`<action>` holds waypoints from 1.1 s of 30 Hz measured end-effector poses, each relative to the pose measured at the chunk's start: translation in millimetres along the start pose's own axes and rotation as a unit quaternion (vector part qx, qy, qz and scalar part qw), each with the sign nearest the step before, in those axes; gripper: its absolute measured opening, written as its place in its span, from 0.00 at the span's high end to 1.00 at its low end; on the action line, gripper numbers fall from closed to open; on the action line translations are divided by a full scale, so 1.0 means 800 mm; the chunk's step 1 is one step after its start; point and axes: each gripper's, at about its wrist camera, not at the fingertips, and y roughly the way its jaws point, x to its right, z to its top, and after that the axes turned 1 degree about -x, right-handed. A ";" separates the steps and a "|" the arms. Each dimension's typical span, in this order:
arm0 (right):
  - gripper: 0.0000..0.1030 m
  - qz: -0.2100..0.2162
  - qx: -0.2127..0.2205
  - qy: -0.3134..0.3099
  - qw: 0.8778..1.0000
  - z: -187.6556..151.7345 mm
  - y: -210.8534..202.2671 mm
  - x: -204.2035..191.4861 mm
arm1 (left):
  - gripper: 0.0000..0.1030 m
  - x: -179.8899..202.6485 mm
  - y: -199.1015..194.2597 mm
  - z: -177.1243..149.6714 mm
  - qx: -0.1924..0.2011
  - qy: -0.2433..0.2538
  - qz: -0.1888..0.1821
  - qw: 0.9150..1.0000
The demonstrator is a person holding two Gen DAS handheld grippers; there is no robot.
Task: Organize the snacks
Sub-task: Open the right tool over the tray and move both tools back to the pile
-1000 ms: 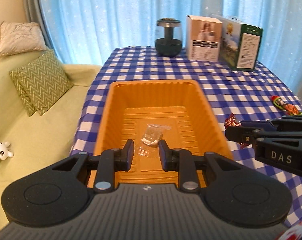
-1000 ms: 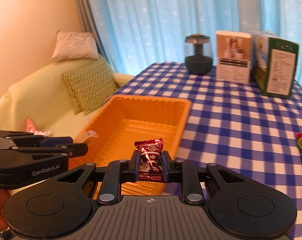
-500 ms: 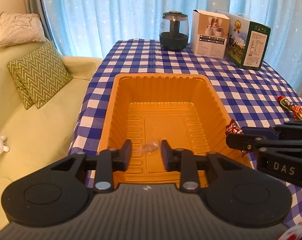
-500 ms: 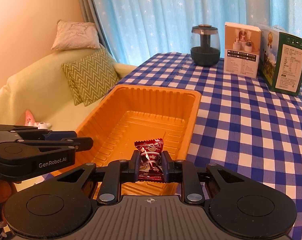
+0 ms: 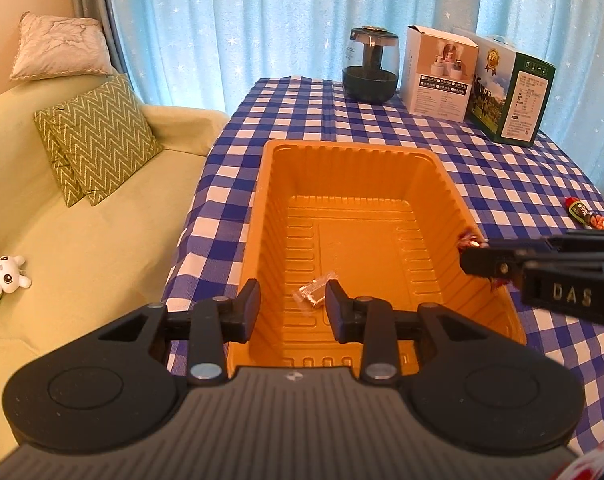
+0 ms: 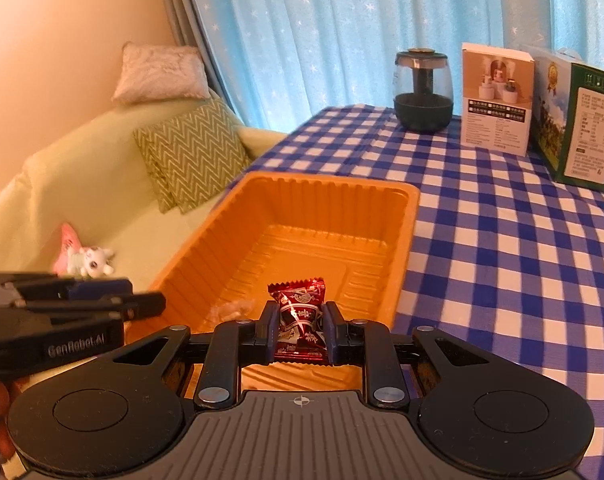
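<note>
An orange plastic bin (image 5: 341, 168) (image 6: 302, 196) stands on the blue checked table. A small clear-wrapped snack (image 5: 311, 294) (image 6: 232, 310) lies on its floor near the front. My left gripper (image 5: 290, 310) is open and empty, above the bin's near end; it shows at the left of the right wrist view (image 6: 142, 306). My right gripper (image 6: 300, 334) is shut on a dark red candy packet (image 6: 300, 324) over the bin's near right rim; it shows at the right of the left wrist view (image 5: 471, 254).
A green and red snack (image 5: 585, 216) lies on the table to the right. A dark glass jar (image 5: 369, 68), a white box (image 5: 439, 72) and a green box (image 5: 513, 94) stand at the back. A sofa with cushions (image 5: 98, 140) lies left.
The clear-wrapped snack dropped from my left gripper's reach to the bin floor. My left gripper drew back and up. My right gripper moved with the red packet over the bin.
</note>
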 end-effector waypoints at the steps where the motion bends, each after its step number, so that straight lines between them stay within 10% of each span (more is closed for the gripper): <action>1: 0.77 0.006 0.001 0.001 1.000 0.001 0.001 0.000 | 0.69 -0.001 -0.001 -0.001 0.000 -0.001 0.000 1.000; 6: 0.55 0.005 0.001 0.016 1.000 0.001 -0.001 0.010 | 0.68 -0.004 -0.007 -0.005 -0.002 -0.009 -0.003 1.000; 33: 0.55 -0.200 0.047 0.156 0.966 -0.111 -0.245 0.173 | 0.55 0.152 -0.077 0.000 0.033 0.033 -0.110 0.993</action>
